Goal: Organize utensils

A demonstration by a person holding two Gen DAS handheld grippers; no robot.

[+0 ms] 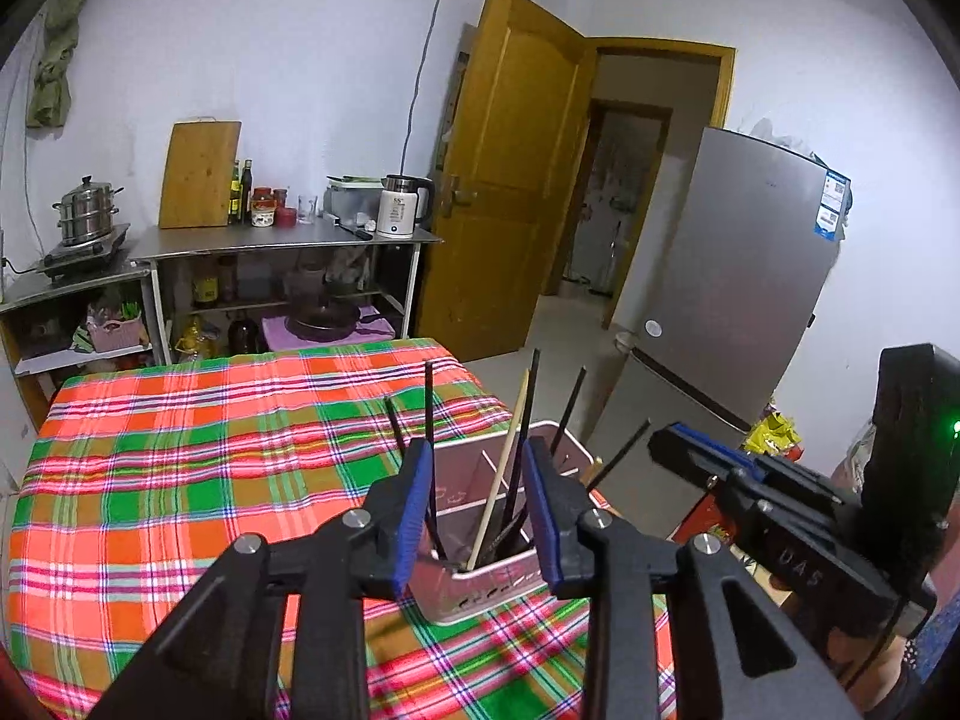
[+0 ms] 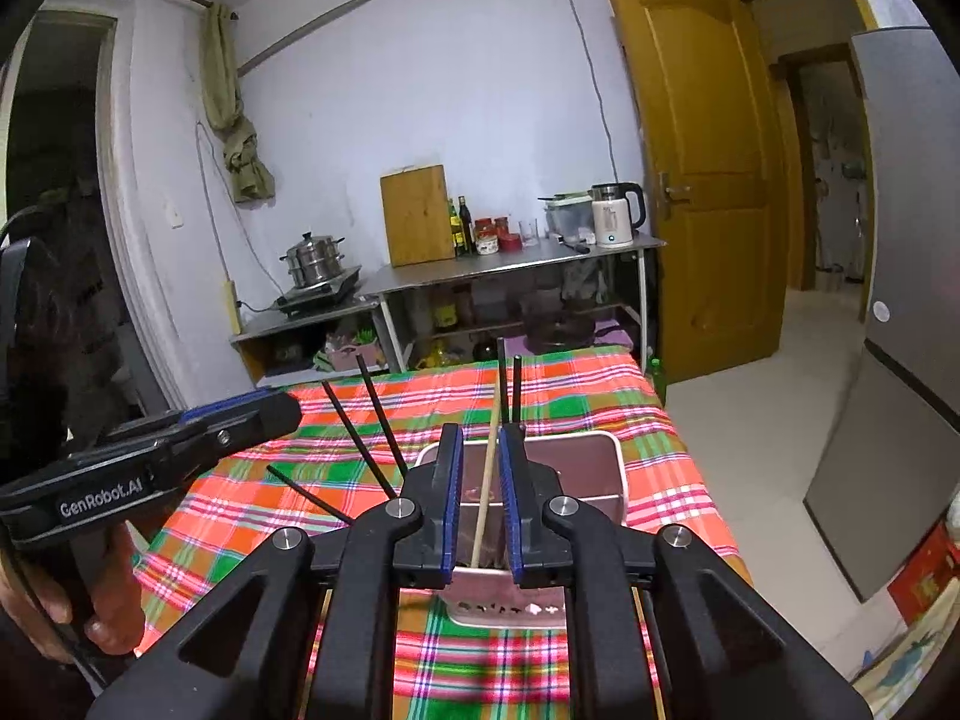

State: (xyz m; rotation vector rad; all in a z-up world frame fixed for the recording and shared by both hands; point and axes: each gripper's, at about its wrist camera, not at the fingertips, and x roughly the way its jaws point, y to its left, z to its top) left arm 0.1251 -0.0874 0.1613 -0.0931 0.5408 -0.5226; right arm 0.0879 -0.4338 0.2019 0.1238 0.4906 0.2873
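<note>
A pink rectangular plastic utensil caddy [image 1: 510, 564] holding black chopsticks [image 1: 429, 420] and one pale wooden chopstick [image 2: 483, 498] stands on the plaid-clothed worktop [image 1: 180, 480] just beyond both parted, empty tongs, left tongs [image 1: 480, 516] and right tongs [image 2: 480, 501]; the left handle reads "GenRobot.AI".
</note>
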